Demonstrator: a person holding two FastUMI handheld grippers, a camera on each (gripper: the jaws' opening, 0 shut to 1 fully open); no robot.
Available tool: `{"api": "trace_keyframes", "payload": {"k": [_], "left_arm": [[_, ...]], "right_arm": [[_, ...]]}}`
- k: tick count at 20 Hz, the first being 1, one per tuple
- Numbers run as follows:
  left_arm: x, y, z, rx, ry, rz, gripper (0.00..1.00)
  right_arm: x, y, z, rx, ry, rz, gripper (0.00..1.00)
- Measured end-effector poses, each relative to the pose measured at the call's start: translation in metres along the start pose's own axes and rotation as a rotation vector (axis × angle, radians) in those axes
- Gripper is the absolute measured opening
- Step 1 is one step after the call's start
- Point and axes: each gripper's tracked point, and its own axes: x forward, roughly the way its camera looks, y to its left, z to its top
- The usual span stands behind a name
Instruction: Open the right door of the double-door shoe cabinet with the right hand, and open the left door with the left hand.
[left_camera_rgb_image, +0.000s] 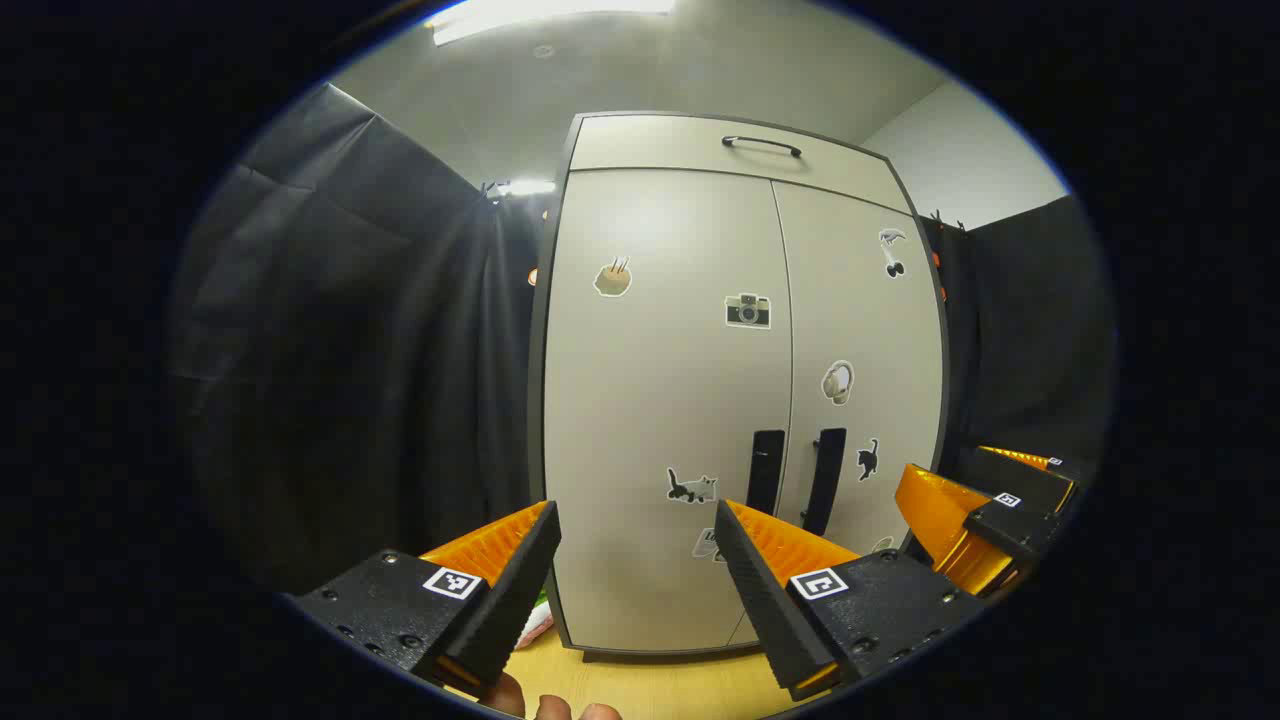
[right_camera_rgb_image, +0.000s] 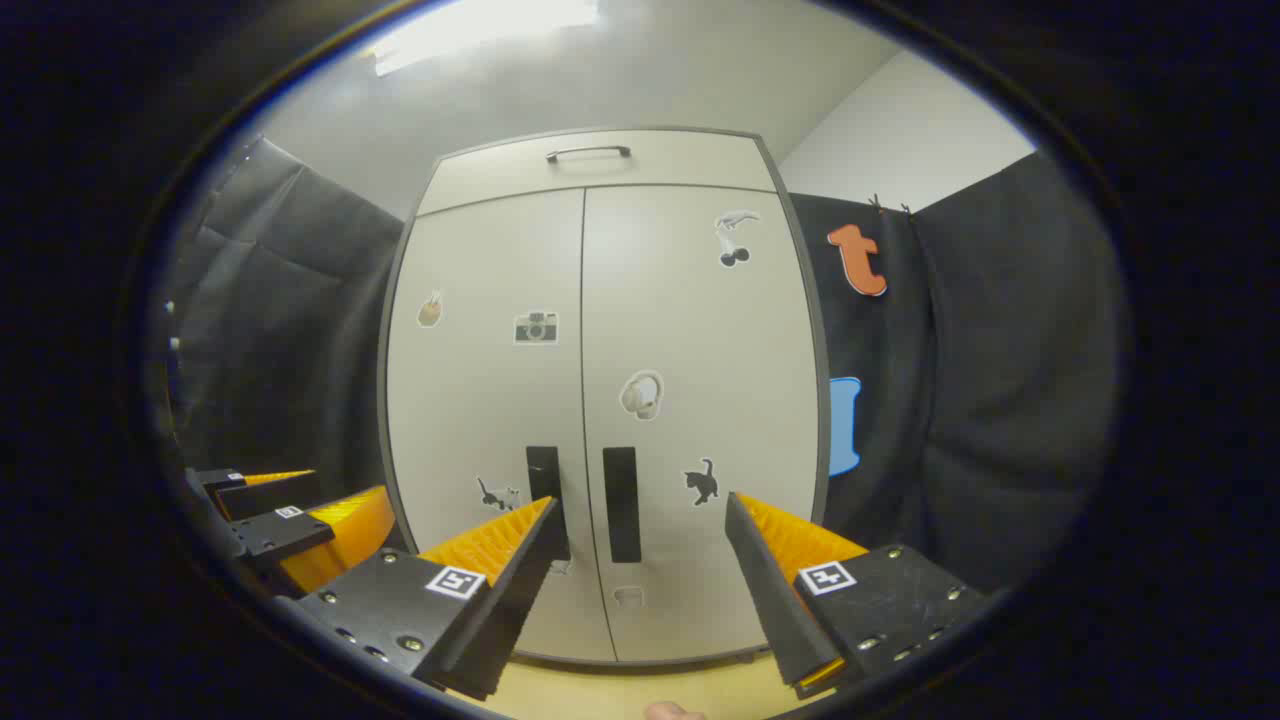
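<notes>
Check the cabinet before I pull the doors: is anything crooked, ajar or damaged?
Nothing stands out. Both doors sit shut and flush, both handles look intact. Both grippers are open, short of them.

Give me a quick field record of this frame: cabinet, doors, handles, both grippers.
cabinet: shoe cabinet, upright, top panel with its own handle
left door: closed
right door: closed
left door handle: vertical bar by the centre seam, untouched
right door handle: vertical bar by the centre seam, untouched
left gripper: open, short of the doors
right gripper: open, short of the doors
stickers: several on both doors
</notes>
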Motion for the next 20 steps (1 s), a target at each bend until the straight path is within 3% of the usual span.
{"api": "trace_keyframes", "payload": {"k": [15, 20], "left_arm": [[0.001, 0.004, 0.009, 0.014, -0.037, 0.025, 0.96], [0.000, 0.007, 0.007, 0.010, -0.033, 0.035, 0.96]], "right_arm": [[0.002, 0.000, 0.004, -0.001, -0.010, 0.013, 0.97], [0.011, 0.001, -0.012, -0.013, 0.055, 0.019, 0.98]]}}
